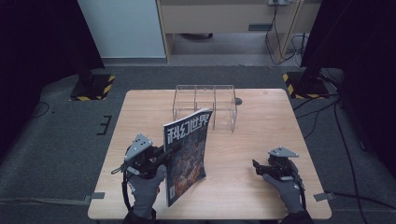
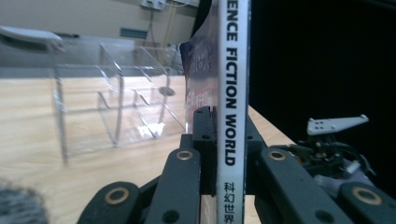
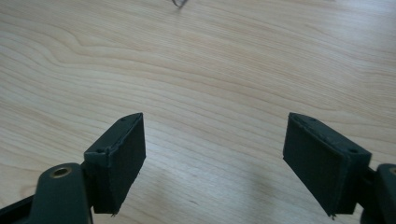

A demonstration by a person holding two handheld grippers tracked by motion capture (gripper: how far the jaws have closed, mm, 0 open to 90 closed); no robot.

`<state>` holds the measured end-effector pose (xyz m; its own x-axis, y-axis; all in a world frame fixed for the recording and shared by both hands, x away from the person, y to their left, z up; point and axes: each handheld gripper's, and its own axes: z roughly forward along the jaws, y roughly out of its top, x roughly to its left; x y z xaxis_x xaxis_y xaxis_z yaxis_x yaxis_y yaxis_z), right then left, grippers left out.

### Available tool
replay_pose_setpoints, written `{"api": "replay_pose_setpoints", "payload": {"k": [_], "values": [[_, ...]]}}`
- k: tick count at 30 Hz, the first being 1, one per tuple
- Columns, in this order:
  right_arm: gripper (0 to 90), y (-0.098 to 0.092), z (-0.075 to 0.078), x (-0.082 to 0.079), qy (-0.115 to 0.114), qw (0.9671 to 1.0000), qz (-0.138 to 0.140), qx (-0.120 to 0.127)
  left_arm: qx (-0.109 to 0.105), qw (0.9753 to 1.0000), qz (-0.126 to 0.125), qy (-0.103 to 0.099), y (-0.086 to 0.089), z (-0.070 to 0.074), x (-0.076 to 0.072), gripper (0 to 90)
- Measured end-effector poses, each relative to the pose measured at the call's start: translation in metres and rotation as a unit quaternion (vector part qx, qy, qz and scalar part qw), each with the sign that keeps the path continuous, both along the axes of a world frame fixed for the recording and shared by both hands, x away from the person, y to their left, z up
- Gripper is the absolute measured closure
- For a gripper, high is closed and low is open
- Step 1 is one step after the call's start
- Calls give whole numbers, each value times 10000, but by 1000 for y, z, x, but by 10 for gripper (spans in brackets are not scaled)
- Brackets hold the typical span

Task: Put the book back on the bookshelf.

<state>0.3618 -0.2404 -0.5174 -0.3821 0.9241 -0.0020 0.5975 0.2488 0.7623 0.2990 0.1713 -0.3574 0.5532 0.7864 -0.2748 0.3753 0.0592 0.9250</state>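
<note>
since the left gripper (image 1: 161, 154) only pinches the upright magazine (image 1: 187, 154) at its spine, it could flop mid-frame short of the rack (image 1: 205, 105), while the right gripper (image 1: 261, 168) idles wide open.

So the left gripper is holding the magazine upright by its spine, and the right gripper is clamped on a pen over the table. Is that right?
Not quite. The right gripper holds nothing: the right gripper view shows its jaws wide apart over the bare table. The rest is right: the left gripper holds the magazine upright by its spine.
</note>
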Motion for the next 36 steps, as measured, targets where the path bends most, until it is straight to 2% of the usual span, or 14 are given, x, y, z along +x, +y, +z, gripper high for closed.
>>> {"api": "replay_pose_setpoints", "payload": {"k": [2, 6, 15, 20, 29, 36], "values": [[194, -2, -2, 1, -5, 9999, -58, -113, 57, 9999, 84, -68, 3, 7, 1, 823], [162, -6, -8, 3, 56, 9996, -105, -270, 25, 9996, 218, -171, 10, 22, 7, 823], [143, -7, -14, 5, 193, 9986, -118, -472, 104, 9980, 511, -344, 15, 43, 24, 823], [133, -7, -16, 5, 222, 9987, -160, -441, 119, 9971, 643, -384, 17, 50, 36, 824], [129, -11, -20, 3, 232, 9994, -217, -141, 16, 9960, 804, -397, 17, 54, 56, 823], [126, -11, -21, 2, 271, 9993, -245, -90, 122, 9939, 990, -461, 16, 56, 71, 823]]}}
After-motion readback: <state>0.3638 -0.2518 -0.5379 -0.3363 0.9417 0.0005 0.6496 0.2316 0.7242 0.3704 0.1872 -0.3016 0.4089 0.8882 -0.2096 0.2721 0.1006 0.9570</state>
